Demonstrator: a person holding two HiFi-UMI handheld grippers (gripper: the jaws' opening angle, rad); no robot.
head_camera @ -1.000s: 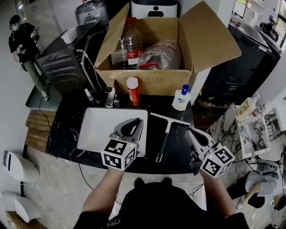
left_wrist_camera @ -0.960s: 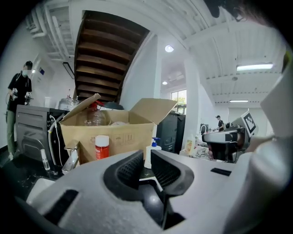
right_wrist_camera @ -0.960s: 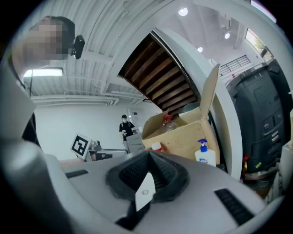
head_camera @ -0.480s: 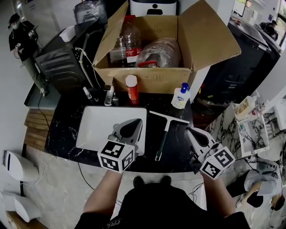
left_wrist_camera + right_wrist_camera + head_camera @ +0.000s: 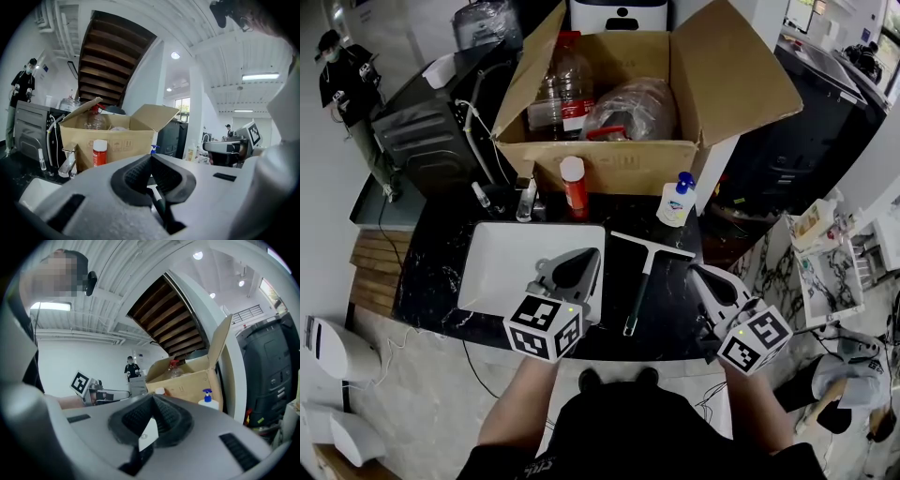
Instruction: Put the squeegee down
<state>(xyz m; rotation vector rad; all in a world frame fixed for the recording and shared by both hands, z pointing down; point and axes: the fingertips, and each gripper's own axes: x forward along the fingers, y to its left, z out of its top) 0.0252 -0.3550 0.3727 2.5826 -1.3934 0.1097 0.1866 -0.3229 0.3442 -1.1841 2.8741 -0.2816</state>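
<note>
The squeegee lies flat on the black counter, its pale blade at the far end and its dark handle pointing toward me. No gripper touches it. To its left my left gripper hovers over the white basin's near right corner, jaws shut on nothing; in its own view the pads meet at the tip. On the squeegee's right, my right gripper is held over the counter's right edge. Its jaws also meet at the tip with nothing between them.
A white basin is set into the counter at left, with a faucet behind it. An open cardboard box of bottles stands at the back. A red can and a blue-pump soap bottle stand before it. A person stands far left.
Squeegee and both grippers stay where they were; only the head view has shifted slightly.
</note>
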